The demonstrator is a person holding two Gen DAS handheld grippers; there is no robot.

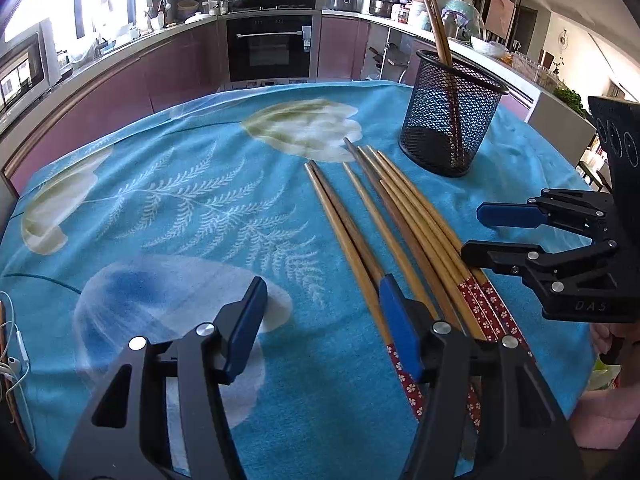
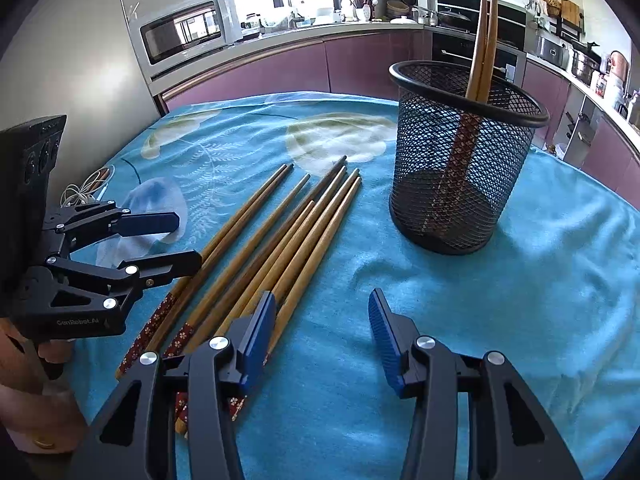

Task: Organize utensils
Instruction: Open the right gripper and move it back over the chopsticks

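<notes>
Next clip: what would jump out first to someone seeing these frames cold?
A fan of wooden chopsticks with red flowered ends lies loose on the bright blue flowered tablecloth. Behind them to the right stands a black mesh holder with two chopsticks already upright inside. The left gripper and right gripper both hover open at the bundle's near ends, holding nothing.
</notes>
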